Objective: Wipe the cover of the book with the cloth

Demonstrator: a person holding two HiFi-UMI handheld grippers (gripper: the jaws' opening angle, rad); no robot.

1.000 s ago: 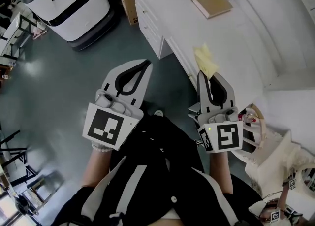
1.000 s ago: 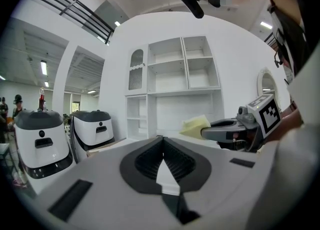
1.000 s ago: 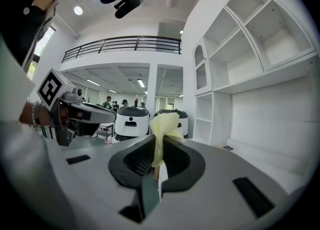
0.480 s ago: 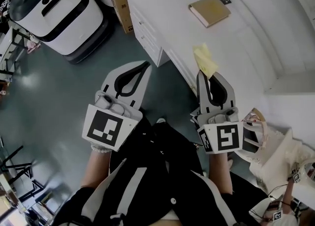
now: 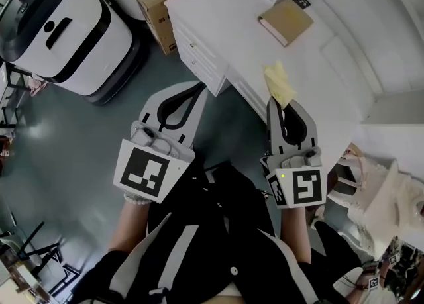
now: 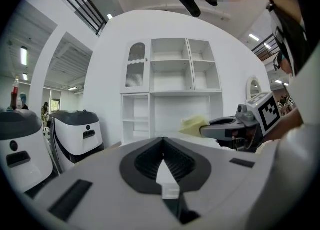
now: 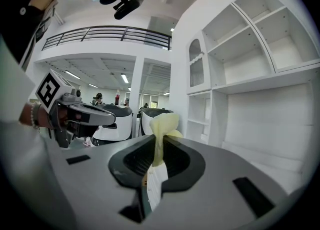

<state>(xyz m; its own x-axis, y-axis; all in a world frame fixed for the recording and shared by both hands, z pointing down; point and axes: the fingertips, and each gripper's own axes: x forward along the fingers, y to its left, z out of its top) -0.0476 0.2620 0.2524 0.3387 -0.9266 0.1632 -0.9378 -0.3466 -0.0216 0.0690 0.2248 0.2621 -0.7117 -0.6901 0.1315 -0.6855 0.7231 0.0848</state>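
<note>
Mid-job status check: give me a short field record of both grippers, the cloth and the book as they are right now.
left gripper: shut, nothing between its jaws, seen over the floor in the head view
right gripper: shut on the cloth
cloth: yellow, bunched, sticking out past the right gripper's tips, near the desk's front edge in the head view
book: tan cover, closed, lying flat on the white desk, farther back
cloth to book: apart, no contact
wiping: not yet begun
</note>
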